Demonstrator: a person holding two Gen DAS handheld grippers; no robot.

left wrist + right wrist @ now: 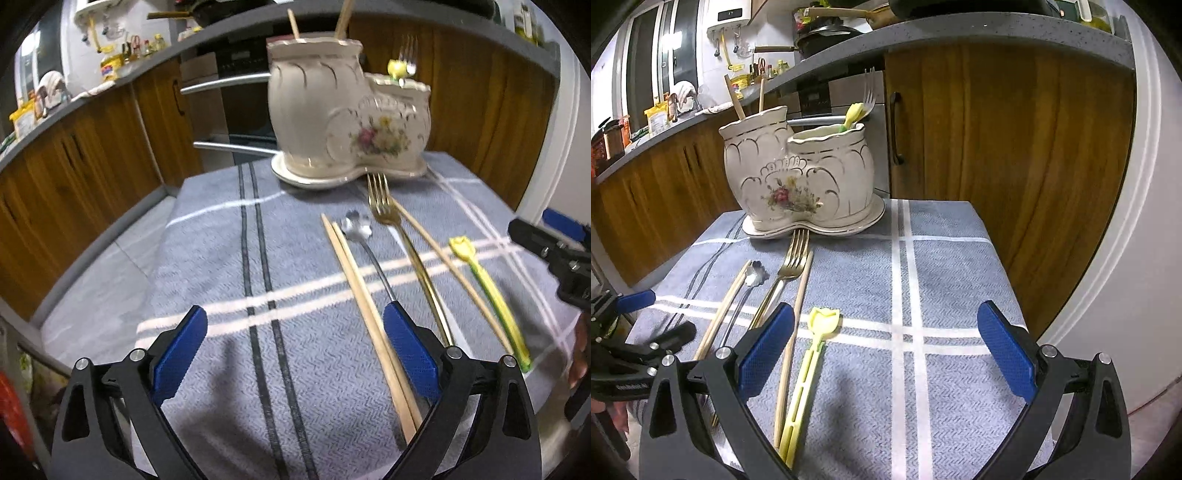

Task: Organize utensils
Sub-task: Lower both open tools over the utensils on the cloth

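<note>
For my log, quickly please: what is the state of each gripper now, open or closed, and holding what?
Left gripper: open, holding nothing.
Right gripper: open, holding nothing.

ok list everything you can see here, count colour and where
holder: 1, cream ceramic with floral print, two pots on a shared saucer, far end of cloth
chopsticks in holder: 2, wooden, upright in the taller pot
fork in holder: 1, silver, in the shorter pot
yellow pick in holder: 1, in the shorter pot beside that fork
cloth: 1, grey-blue with white and dark stripes, covers the table
chopstick pair: 2, wooden, flat on cloth, side by side
spoon: 1, silver, flower-shaped bowl, beside the pair
gold fork: 1, tines toward holder
single chopstick: 1, wooden, beside gold fork
yellow pick: 1, tulip-shaped head, on cloth
left gripper: blue pads, open, empty
right gripper: blue pads, open, empty
</note>
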